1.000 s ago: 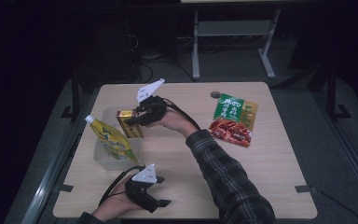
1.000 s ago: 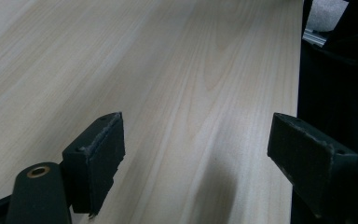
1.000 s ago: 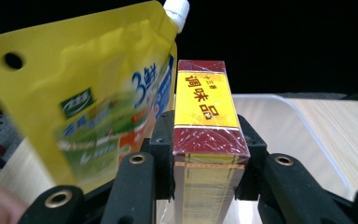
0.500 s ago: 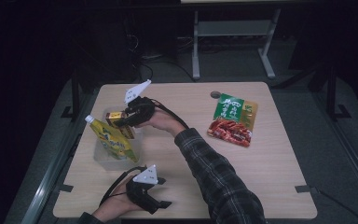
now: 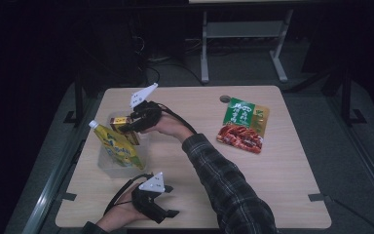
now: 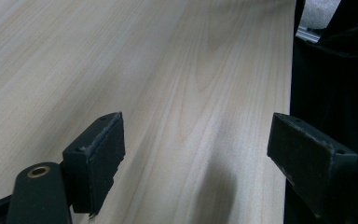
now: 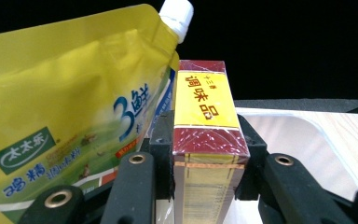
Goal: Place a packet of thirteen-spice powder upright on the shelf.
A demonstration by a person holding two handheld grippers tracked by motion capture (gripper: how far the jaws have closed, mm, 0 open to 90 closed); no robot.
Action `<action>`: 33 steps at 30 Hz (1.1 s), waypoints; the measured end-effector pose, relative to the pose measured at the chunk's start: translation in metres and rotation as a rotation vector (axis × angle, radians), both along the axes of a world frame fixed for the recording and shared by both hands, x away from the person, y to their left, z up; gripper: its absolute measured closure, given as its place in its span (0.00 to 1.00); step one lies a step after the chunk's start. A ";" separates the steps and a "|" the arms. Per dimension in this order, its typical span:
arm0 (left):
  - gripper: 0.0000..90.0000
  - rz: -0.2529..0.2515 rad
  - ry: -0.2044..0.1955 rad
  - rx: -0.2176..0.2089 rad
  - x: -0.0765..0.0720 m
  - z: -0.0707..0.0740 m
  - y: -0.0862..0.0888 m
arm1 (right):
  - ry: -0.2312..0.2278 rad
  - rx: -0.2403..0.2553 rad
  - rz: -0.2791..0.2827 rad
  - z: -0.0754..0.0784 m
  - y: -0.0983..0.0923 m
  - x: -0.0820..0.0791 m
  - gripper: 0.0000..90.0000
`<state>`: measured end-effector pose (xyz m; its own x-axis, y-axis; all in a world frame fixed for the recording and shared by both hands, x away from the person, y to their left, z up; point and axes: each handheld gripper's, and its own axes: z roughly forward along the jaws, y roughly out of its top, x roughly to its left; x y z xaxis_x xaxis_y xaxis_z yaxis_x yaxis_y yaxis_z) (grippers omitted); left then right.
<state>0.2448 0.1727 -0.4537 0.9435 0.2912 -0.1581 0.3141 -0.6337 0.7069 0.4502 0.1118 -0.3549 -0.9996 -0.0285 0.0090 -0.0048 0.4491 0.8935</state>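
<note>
The red and yellow box (image 7: pixel 208 135) is clamped between the two jaws of the right claw (image 7: pixel 205 163), one black pad pressed against each of its long sides. In the right gripper view the box is seen end-on, its yellow label with red characters facing up and a dark red band nearest the camera. In the high view the box (image 5: pixel 120 122) is held over the far end of the clear plastic tub (image 5: pixel 108 165), at the left part of the counter (image 5: pixel 190 161); whether it touches the tub cannot be told.

Just beside the box, a yellow spouted pouch (image 5: pixel 117 146) is stood upright in the tub, its white cap (image 5: pixel 93 124) pointed up and to the left. In the right gripper view the pouch (image 7: pixel 70 107) is located directly to the left of the box, touching or nearly touching it.

The right claw (image 5: pixel 131 124) is reached across from the right by a forearm in a plaid sleeve (image 5: pixel 224 185).

The left claw (image 5: pixel 168 214) is rested near the front edge of the counter, well apart from the tub. Its jaws are spread wide, with nothing between them but bare wood.

A green and red snack packet (image 5: pixel 243 124) is laid flat on the right part of the counter, far from both claws.
</note>
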 end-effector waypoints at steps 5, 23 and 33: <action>0.21 0.001 0.000 0.002 0.000 0.000 0.000 | -0.004 -0.013 0.006 -0.001 0.003 -0.001 0.74; 0.21 -0.013 -0.002 0.009 0.000 0.000 0.000 | -0.006 -0.083 0.004 -0.031 0.014 -0.004 0.73; 0.21 -0.012 0.004 0.012 0.000 -0.001 0.000 | 0.003 -0.067 -0.018 -0.036 0.005 -0.006 0.63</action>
<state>0.2449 0.1724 -0.4547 0.9463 0.2815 -0.1587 0.3092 -0.6461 0.6978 0.4444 0.1170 -0.3907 -0.9999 -0.0097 0.0130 0.0063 0.5076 0.8616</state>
